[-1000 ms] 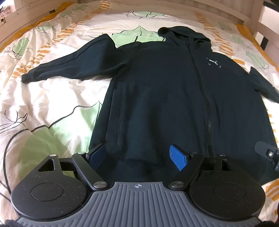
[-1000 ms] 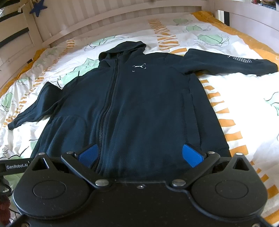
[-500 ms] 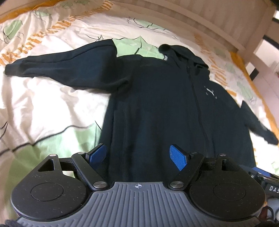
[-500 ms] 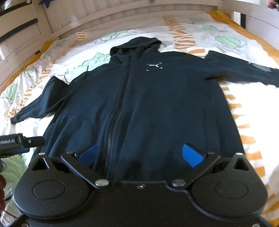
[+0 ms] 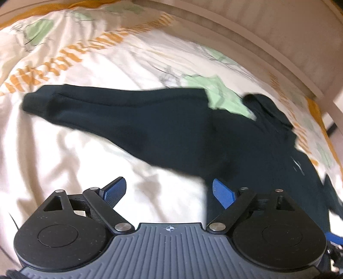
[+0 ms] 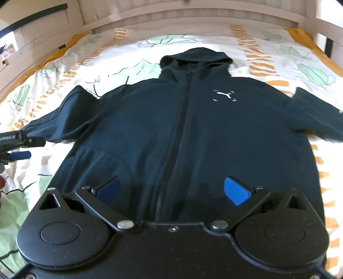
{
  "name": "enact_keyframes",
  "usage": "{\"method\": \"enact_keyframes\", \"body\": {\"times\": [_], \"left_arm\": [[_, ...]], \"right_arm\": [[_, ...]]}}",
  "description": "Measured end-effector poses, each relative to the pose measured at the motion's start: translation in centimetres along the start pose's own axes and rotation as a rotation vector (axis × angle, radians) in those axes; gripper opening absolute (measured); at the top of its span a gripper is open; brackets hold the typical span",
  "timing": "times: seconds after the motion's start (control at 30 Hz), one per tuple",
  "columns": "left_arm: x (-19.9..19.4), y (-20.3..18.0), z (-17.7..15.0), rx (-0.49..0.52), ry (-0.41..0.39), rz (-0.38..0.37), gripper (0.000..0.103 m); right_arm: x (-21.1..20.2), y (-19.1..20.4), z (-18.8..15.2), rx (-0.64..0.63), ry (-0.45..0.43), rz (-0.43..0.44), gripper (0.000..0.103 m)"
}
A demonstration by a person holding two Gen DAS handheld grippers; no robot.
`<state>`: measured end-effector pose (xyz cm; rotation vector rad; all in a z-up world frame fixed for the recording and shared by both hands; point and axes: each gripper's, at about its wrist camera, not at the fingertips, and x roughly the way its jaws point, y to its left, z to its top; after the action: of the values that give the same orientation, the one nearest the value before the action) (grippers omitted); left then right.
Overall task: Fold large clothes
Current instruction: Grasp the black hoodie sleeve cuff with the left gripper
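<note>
We are looking at a dark navy zip-front hooded sweatshirt (image 6: 193, 133) lying face up and spread flat on a bed covered by a white quilt printed with green leaves and orange stripes (image 6: 64, 85), its hood (image 6: 195, 60) pointing toward the pale wooden headboard (image 6: 193, 12) and its hem lying nearest to us. We are holding the left gripper (image 5: 169, 192) low over the quilt with its blue-padded fingers spread wide and pinching nothing; in its view the garment's long left sleeve (image 5: 120, 115) is running crosswise ahead of us, cuff (image 5: 32, 100) out to the left and shoulder to the right, and the picture is blurred, so finer detail is escaping us. We are holding the right gripper (image 6: 173, 191) over the hem, astride the zipper (image 6: 182, 128), its fingers likewise spread and empty. The relation that matters, in our judgement, is this: the left sleeve is lying just beyond the left gripper with its long axis square to the fingers, and the left gripper is clearly the nearer one, showing at the left edge of the right wrist view beside that sleeve. We are judging the folding as not yet begun, with the sleeve as the likely first grasp.
</note>
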<state>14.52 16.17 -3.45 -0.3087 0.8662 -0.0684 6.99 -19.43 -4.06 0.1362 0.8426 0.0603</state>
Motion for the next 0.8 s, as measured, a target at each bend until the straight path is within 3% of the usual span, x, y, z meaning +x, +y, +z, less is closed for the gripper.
{"method": "enact_keyframes", "body": {"times": [0.23, 0.5, 0.8], "left_arm": [[2.4, 4.9, 4.0, -0.115, -0.009, 0.055, 0.089], [5.6, 10.2, 6.3, -0.279, -0.006, 0.094, 0.089], [7.5, 12.4, 6.9, -0.402, -0.165, 0.042, 0.089]], "right_arm": [[2.0, 1.6, 2.0, 0.014, 0.008, 0.050, 0.103], [3.0, 3.5, 3.0, -0.014, 0.008, 0.063, 0.103], [5.2, 5.3, 4.7, -0.031, 0.006, 0.070, 0.103]]}}
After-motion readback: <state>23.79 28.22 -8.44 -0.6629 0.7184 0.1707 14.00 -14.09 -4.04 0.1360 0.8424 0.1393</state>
